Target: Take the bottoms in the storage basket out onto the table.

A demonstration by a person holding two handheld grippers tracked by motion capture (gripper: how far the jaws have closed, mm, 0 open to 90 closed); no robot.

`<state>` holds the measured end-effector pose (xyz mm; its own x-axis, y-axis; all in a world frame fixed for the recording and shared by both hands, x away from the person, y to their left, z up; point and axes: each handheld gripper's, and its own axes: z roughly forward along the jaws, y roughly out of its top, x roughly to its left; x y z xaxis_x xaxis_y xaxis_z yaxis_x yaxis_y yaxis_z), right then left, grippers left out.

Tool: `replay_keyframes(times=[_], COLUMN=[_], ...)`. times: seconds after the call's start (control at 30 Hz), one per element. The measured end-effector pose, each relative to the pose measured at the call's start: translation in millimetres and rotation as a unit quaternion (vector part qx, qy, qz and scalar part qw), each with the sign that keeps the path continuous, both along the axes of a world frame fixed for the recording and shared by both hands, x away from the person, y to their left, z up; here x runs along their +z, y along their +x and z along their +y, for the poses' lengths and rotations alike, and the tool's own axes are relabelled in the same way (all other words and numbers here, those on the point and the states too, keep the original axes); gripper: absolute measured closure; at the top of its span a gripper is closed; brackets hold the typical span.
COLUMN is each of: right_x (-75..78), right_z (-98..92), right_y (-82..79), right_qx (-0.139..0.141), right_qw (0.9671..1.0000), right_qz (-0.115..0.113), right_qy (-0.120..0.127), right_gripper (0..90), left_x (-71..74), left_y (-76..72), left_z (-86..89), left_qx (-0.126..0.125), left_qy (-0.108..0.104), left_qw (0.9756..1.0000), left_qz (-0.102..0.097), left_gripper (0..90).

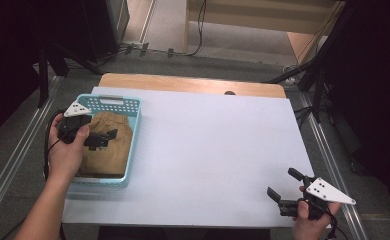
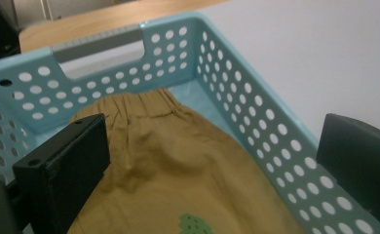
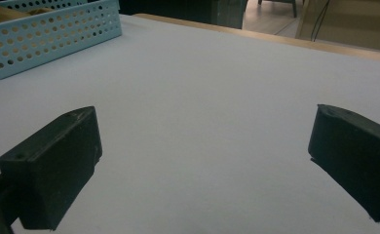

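Left gripper view looks into a light blue perforated plastic basket where a mustard-brown cloth garment lies folded on the bottom, with a gathered waistband at the far end and a small green print near the front. It seems soft, light and limp, so a pinch on a raised fold or on the thicker waistband should hold best. Both the left gripper, over the basket, and the right gripper, above the white table cover, have jaws spread wide and hold nothing.

Pale blue plastic basket, smooth, slightly glossy, punched with round holes. Inside, mustard-brown cloth, soft and matt, creased. White table cover, matt, smooth. Bare wood table edge. Matt black jaws on both grippers.
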<state>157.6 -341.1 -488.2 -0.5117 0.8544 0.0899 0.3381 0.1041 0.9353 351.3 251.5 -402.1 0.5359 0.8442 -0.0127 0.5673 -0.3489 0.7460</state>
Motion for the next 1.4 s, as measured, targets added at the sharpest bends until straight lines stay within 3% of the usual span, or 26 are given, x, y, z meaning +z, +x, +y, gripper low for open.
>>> replay_keyframes(times=[0.17,0.33,0.43,0.6,0.7,0.8,1.0,1.17,1.4], right_x=[0.2,0.1,0.4,1.4,1.0,1.3,0.8,0.7,-0.2], right_z=[1.4,0.7,0.1,1.4,2.4,3.6,3.3,3.2,4.2], right_y=[0.2,0.7,0.8,0.2,0.7,0.3,0.8,0.8,1.4], right_qx=[0.004,0.006,0.007,0.008,0.009,0.009,0.01,0.011,0.011], right_qw=[1.0,1.0,1.0,0.9999,0.9999,0.9999,0.9999,0.9999,0.9999], right_qz=[-0.002,-0.003,-0.004,-0.006,-0.006,-0.003,-0.004,-0.004,0.001], right_qy=[-0.004,-0.004,-0.002,-0.004,-0.005,-0.005,-0.006,-0.006,-0.006], right_gripper=[0.0,0.0,0.0,0.0,0.0,0.0,0.0,0.0,0.0], left_x=[-11.0,-23.2,-31.0,-47.6,-54.2,-60.7,-69.2,-73.6,-74.5], left_y=[11.2,20.9,25.8,33.5,36.0,38.3,41.5,42.7,43.7], left_z=[0.1,-0.3,-1.5,-5.9,-6.2,-8.0,-11.2,-13.7,-14.5], left_qx=[0.008,0.027,0.028,0.031,0.033,0.034,0.038,0.036,0.04], left_qy=[0.031,0.063,0.079,0.121,0.13,0.146,0.164,0.18,0.18], left_qw=[0.9985,0.9942,0.9906,0.9811,0.9778,0.972,0.9644,0.9598,0.9579], left_qz=[0.044,0.083,0.108,0.148,0.161,0.181,0.204,0.213,0.22], left_gripper=[0.0,0.0,0.0,0.0,0.0,0.0,0.0,0.0,0.0])
